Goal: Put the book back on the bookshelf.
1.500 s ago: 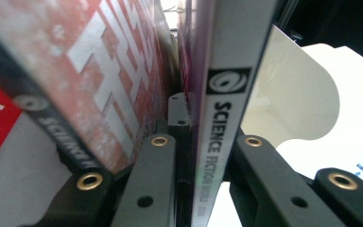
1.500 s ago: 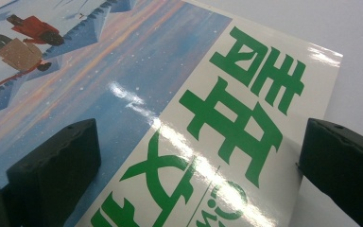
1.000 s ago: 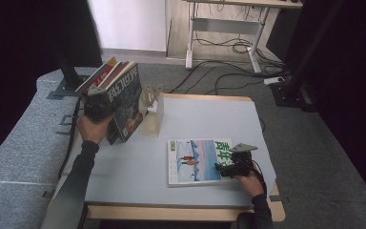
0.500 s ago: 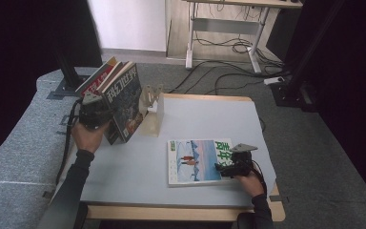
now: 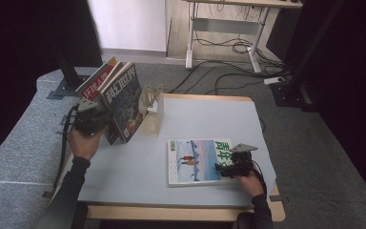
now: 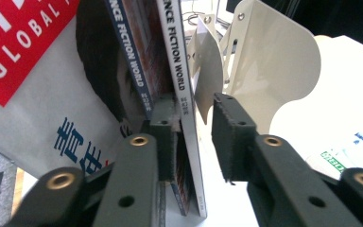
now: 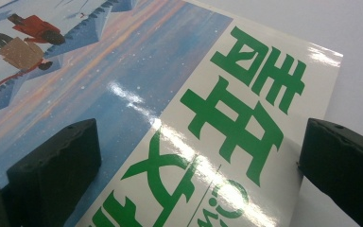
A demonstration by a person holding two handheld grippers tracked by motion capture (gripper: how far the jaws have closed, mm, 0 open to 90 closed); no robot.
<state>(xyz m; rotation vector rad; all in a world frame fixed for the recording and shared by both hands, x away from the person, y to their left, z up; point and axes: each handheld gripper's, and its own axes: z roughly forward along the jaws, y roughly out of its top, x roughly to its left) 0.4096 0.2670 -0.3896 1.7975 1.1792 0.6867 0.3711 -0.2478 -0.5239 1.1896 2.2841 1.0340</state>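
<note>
At the tabletop's [image 5: 138, 181] far left corner, the left gripper [image 6: 194, 137] has its jaws apart, straddling the spine of a dark-covered science fiction magazine [image 6: 182, 71] that leans among others beside a cream metal bookend [image 6: 269, 66]; whether the pads actually press it is hard to judge. Near the front right edge, a glossy magazine with a snowy blue cover and green characters [image 5: 198, 160] lies flat. The right gripper [image 7: 194, 165] hovers over it, jaws wide apart.

Black-jawed hand-held gripper [image 6: 191, 142], brass screws
</note>
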